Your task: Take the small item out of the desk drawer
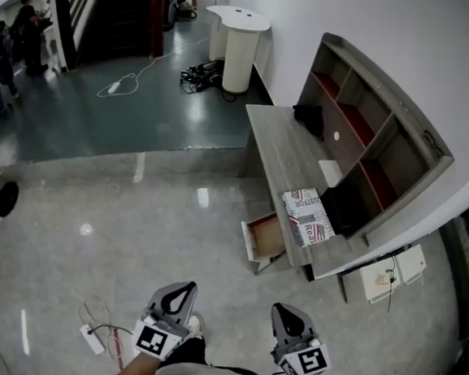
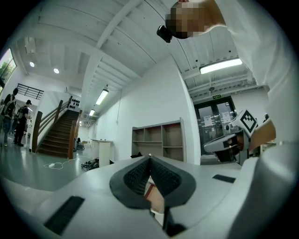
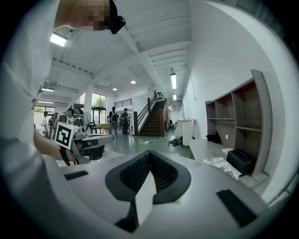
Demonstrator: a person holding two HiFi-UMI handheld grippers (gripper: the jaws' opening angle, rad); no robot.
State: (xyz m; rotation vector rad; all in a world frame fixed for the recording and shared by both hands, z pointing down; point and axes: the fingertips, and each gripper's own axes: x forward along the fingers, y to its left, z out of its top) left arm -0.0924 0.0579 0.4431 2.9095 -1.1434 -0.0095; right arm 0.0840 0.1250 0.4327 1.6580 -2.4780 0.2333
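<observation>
The grey desk point(image 1: 283, 150) with its shelf unit point(image 1: 370, 133) stands against the right wall. Its small drawer point(image 1: 264, 237) is pulled open toward the floor; the inside looks brown, and I cannot make out any small item in it from here. Both grippers hang low in front of the person, well short of the desk. My left gripper point(image 1: 179, 293) point(image 2: 149, 159) is shut with nothing in it. My right gripper point(image 1: 285, 314) point(image 3: 150, 153) is shut and holds nothing too. The desk point(image 3: 202, 148) lies off to the right in the right gripper view.
On the desk lie a printed packet point(image 1: 307, 216), a black box point(image 1: 343, 207) and a dark item point(image 1: 309, 116) at the far end. A white box point(image 1: 390, 274) sits under the desk. Cables point(image 1: 95, 335) trail on the floor by the left gripper. A white round counter point(image 1: 238, 48) stands beyond.
</observation>
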